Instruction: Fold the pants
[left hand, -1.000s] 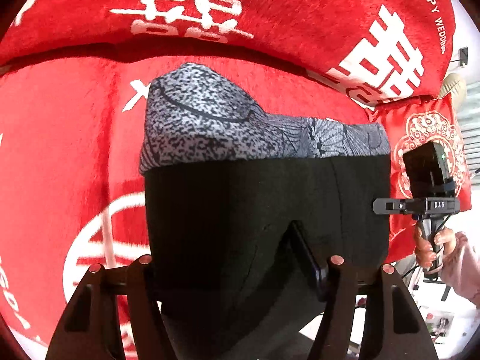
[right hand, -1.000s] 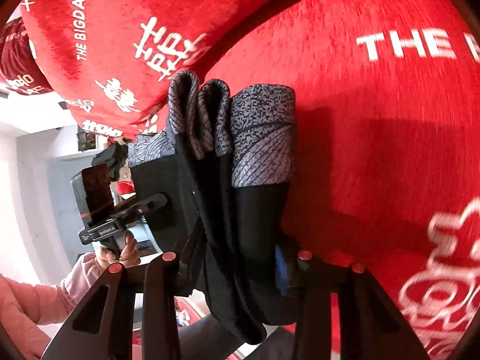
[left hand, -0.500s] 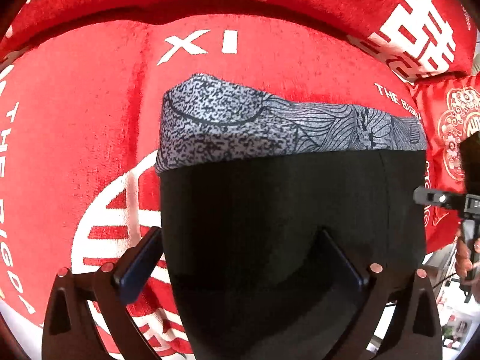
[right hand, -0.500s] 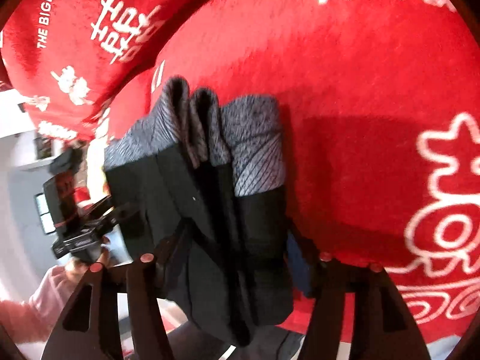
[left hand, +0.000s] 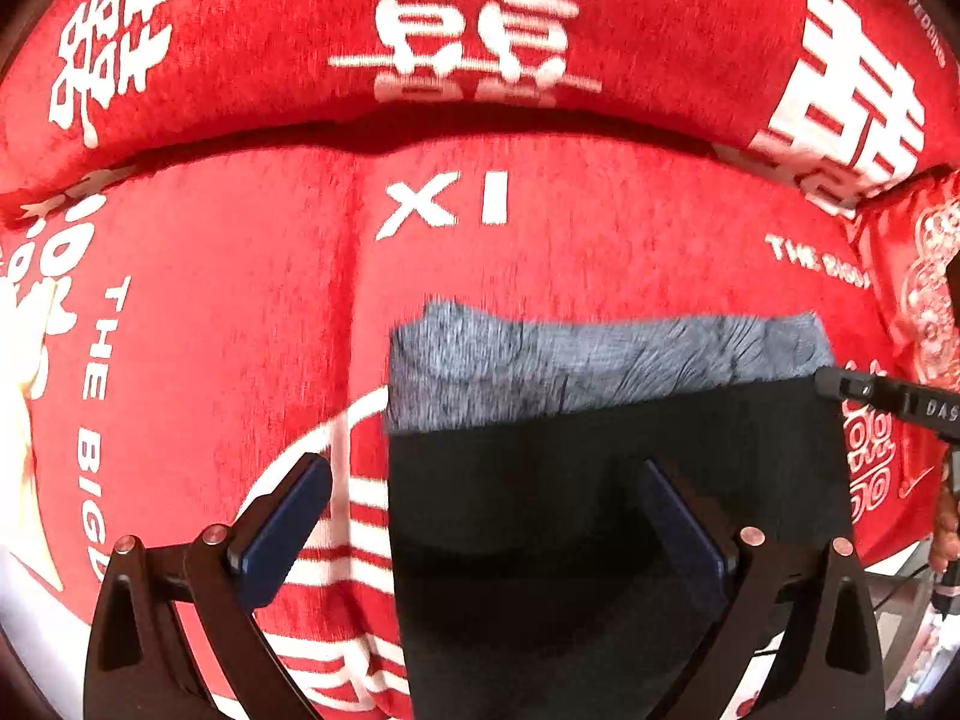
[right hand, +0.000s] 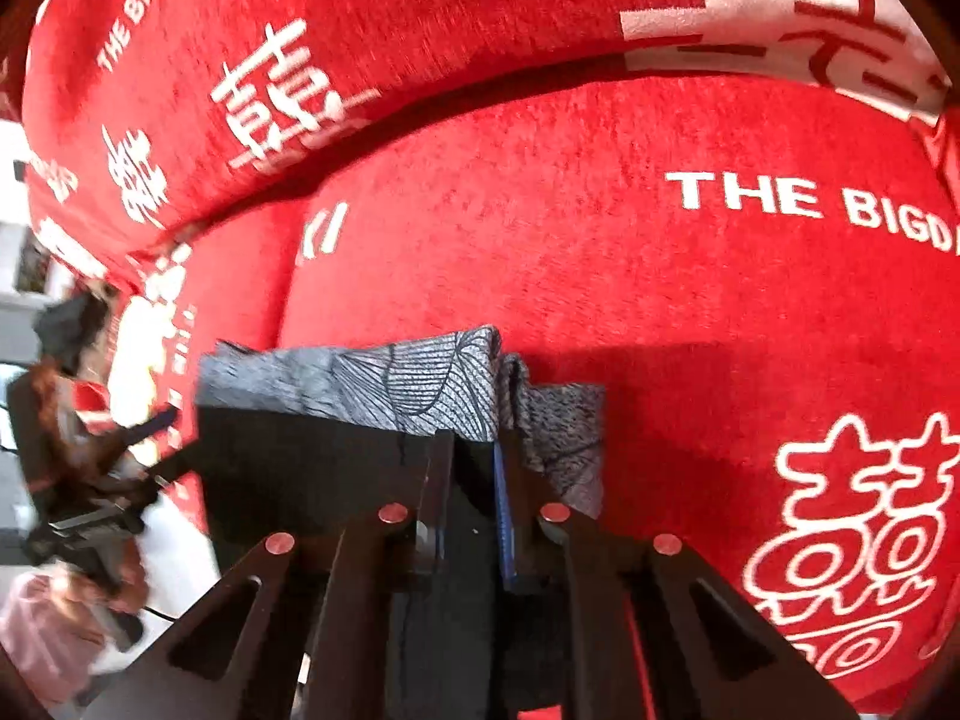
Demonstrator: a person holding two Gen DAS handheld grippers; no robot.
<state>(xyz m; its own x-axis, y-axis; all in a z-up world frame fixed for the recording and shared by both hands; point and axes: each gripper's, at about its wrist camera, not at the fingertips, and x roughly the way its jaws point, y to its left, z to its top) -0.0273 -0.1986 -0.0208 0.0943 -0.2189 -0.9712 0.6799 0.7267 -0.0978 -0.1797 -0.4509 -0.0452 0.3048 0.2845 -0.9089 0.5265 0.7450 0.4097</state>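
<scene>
The right gripper (right hand: 474, 510) fingers are closing on the folded pants (right hand: 312, 468) edge, while the left gripper (left hand: 486, 516) fingers, spread wide, straddle their left edge.

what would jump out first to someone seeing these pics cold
The bright red sofa cover with big white wedding characters fills both views. On it lies a folded pair of black pants with a grey patterned waistband, low and centre. The left gripper stands wide open over the pants, while the right gripper is closing with the pants' folded edge between its fingers.

Folded pants (left hand: 612, 480) on red sofa seat (left hand: 252, 312)
</scene>
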